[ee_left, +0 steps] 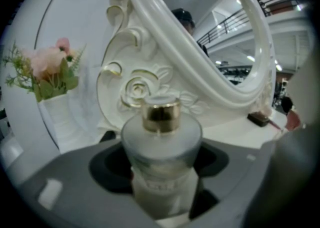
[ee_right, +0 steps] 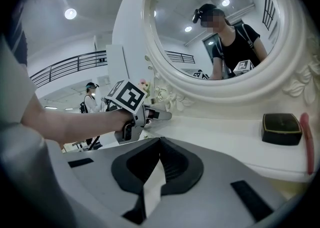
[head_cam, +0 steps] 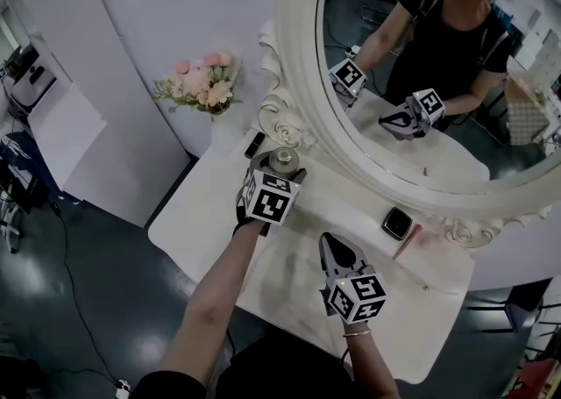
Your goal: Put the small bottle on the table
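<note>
Your right gripper [head_cam: 331, 250] hangs closed and empty, out of the way, while ahead and to its left your left gripper [head_cam: 280, 171] is clamped round the upright bottle [ee_left: 161, 142] over the surface [head_cam: 206, 213] before the mirror [head_cam: 302, 81], likely so it lands standing.

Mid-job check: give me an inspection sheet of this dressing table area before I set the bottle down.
Surface: white table, mostly bare.
Job's things: small bottle, frosted, gold cap, upright in the left tongs.
Clutter: black case and pink stick by the mirror; small dark item; flowers.
Grippers: left tongs shut on the small bottle; right tongs shut, empty.
Cables: thin cable on the floor, left.
Surroundings: oval mirror, ornate white frame; dark floor.
</note>
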The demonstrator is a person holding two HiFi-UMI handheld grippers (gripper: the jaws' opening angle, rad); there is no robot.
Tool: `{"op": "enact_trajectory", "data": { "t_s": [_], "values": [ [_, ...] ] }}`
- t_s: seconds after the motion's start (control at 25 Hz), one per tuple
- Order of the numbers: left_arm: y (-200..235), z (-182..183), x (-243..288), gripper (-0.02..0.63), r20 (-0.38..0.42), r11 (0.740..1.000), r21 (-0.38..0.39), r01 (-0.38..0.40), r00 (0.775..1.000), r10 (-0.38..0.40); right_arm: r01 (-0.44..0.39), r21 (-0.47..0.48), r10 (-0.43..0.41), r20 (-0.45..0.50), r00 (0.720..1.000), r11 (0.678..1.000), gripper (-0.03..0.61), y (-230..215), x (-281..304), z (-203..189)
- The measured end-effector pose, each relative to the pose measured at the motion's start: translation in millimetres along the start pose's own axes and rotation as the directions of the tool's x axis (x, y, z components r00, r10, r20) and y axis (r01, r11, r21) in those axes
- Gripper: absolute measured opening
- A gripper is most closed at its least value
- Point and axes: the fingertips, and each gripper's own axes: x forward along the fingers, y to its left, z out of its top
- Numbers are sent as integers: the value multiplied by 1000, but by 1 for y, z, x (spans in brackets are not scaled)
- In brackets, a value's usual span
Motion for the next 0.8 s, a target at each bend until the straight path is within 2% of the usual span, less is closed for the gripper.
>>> {"op": "enact_trajectory", "data": {
  "t_s": [0.28, 0.52, 0.8],
  "values": [
    [-3, -4, 4, 339, -29, 1000, 27, -5, 1000, 6, -2, 2, 2, -6, 1000, 1000, 5, -3, -4, -3],
    [-1, -5, 7, 342, -57, 1000, 7, 11, 998, -10, -5, 2, 5, -5, 1000, 1000, 5, -4, -6, -4],
    [0, -6, 8, 348, -61, 1000, 20, -13, 998, 15, -16, 4, 16, 0, 1000, 1000, 5, 0, -9, -4]
  ]
}}
